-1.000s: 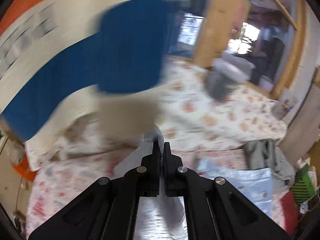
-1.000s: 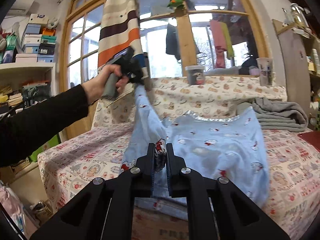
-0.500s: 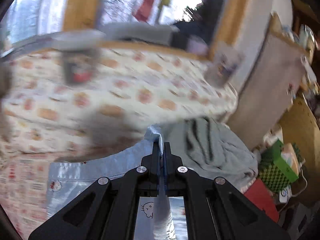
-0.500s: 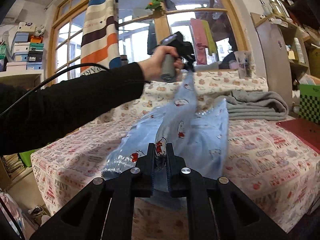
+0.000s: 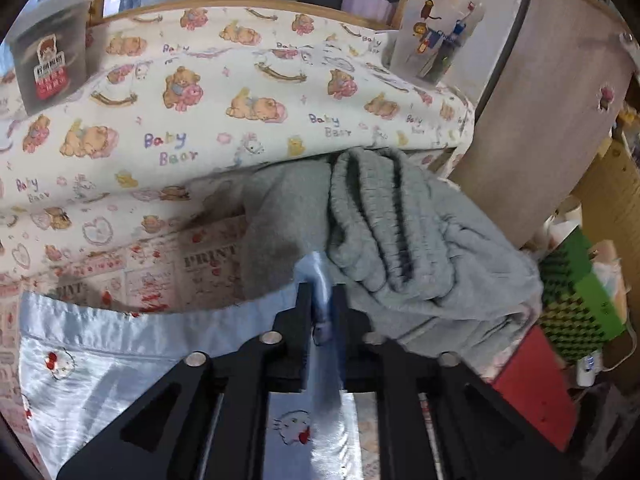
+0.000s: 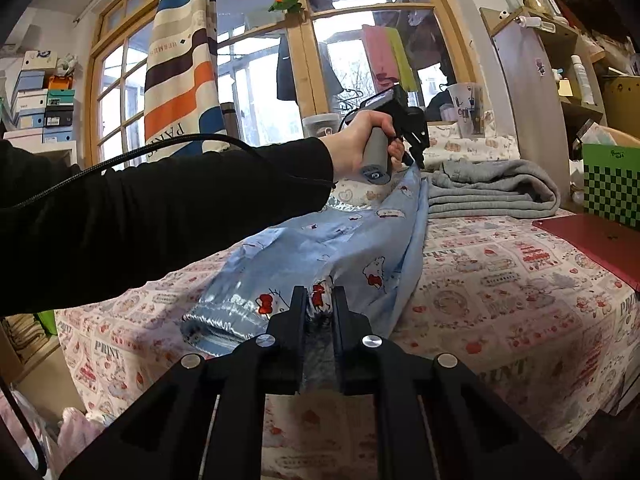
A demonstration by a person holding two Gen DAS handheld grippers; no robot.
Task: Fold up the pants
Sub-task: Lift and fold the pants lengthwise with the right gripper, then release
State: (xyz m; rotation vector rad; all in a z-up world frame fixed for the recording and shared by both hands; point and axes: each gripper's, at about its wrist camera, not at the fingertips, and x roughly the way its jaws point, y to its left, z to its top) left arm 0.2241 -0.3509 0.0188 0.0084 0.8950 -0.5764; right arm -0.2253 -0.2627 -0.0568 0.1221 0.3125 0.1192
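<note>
Bed scene: left gripper now beside grey stack, jaws opening, pants hem between them. Right gripper clamps the other end; fold landed.

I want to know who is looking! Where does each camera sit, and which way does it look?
Left wrist: on the left gripper, looking down at the blue pants and the grey folded clothes; its jaws are opening with cloth between them.
Right wrist: on the right gripper, looking across the bed at the window; the person's black sleeve shows.
Shared: the pants, the grey clothes.
</note>
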